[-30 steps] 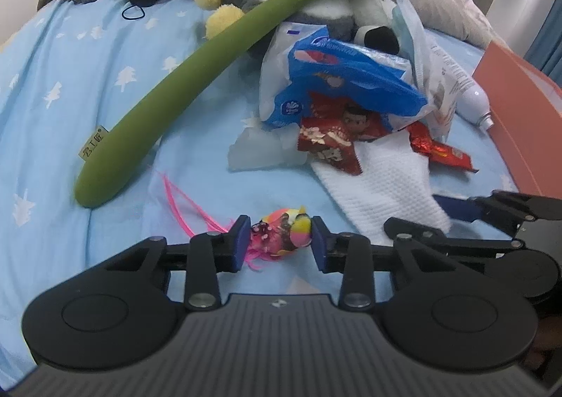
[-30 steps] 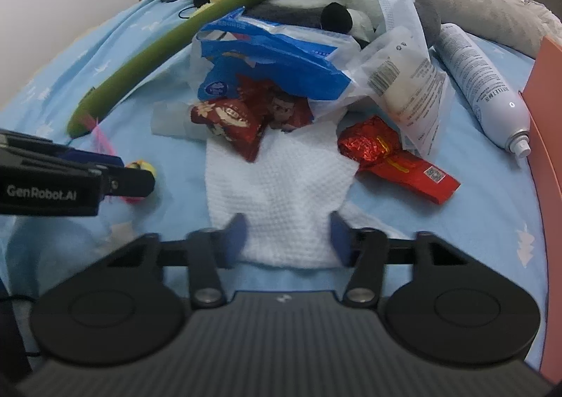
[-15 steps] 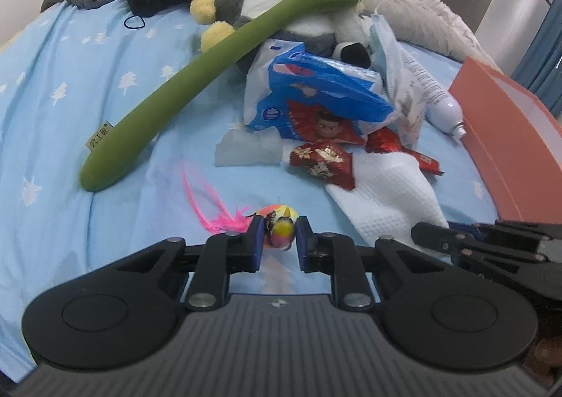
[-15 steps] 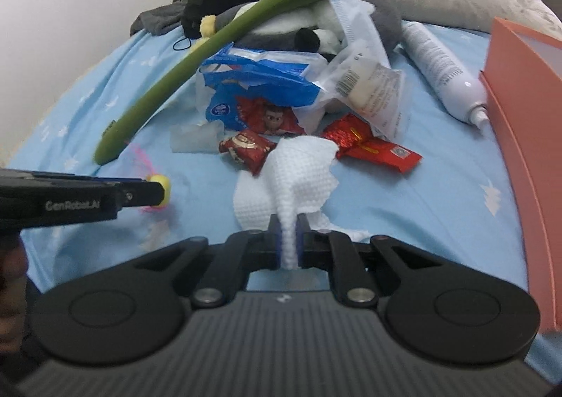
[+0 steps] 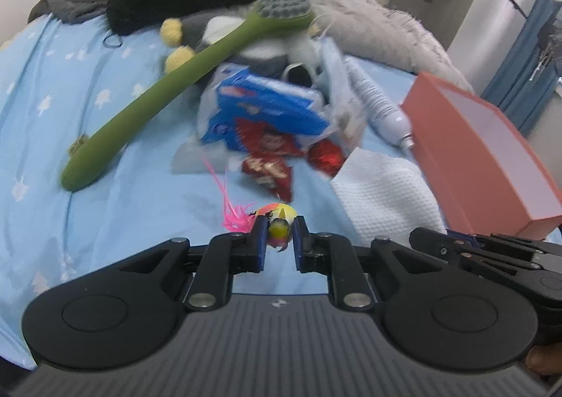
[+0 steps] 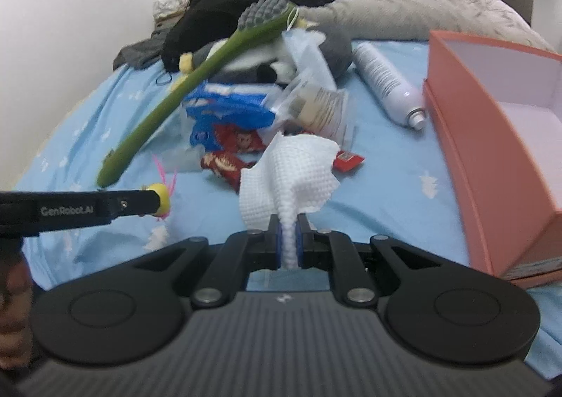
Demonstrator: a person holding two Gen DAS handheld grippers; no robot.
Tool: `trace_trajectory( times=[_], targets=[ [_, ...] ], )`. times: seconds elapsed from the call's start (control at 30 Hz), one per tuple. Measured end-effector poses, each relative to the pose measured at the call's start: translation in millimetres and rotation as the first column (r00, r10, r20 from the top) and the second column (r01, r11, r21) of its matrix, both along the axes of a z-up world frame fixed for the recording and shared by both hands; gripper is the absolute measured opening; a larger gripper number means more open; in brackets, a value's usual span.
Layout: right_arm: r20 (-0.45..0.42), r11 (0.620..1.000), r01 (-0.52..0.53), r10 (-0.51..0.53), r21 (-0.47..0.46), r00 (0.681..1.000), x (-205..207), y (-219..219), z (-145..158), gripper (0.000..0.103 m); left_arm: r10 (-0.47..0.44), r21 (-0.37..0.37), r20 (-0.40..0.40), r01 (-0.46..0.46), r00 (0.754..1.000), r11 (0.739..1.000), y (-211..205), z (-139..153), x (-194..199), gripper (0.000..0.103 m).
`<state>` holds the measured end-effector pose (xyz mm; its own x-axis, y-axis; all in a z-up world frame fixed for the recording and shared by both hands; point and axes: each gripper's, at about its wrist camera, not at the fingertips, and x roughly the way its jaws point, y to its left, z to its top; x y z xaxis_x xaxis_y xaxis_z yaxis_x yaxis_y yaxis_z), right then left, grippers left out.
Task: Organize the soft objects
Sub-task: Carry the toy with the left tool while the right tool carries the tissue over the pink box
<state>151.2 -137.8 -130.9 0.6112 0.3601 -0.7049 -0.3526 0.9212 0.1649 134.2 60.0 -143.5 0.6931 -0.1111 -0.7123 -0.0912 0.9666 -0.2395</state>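
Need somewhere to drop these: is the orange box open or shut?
Open. The orange box has no lid on, and its pale inside shows from above; what can be seen of it looks empty.

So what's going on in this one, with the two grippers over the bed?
A person is tidying clutter on a blue bed sheet with a handheld gripper in each hand. The left gripper has its jaws closing on a small colourful feathered toy. The right gripper is shut on a bunched corner of a white cloth, most of which hangs free. An open orange box sits empty to the right. Snack packets, a green brush and a spray can lie on the bed.
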Motion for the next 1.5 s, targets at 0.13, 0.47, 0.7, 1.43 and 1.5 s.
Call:
trace_trajectory(
  times=[0.13,0.47,0.7,1.43,1.5],
  targets=[
    [0.036,1.0,0.025,-0.025,0.019,0.999,-7,-10,19,0.012,-0.025,-0.024,0.044,0.027,0.999,0.999,-11,21,-1,0.018],
    [0.156,0.994,0.076,-0.087,0.075,0.984,-6,-33,73,0.012,-0.123,-0.037,0.184,0.132,0.975,0.99,-46,84,14,0.018],
    [0.276,0.987,0.137,-0.155,0.083,0.949,2,-60,120,0.012,-0.227,-0.01,0.309,0.242,0.923,0.97,-84,136,29,0.018],
    [0.122,0.924,0.377,-0.382,0.056,0.916,80,-206,145,0.012,-0.458,-0.034,0.224,0.477,0.86,0.878,-241,163,152,0.018],
    [0.061,0.915,0.401,-0.403,0.046,0.913,87,-217,130,0.012,-0.478,-0.051,0.181,0.494,0.859,0.868,-255,149,168,0.018]
  ],
)
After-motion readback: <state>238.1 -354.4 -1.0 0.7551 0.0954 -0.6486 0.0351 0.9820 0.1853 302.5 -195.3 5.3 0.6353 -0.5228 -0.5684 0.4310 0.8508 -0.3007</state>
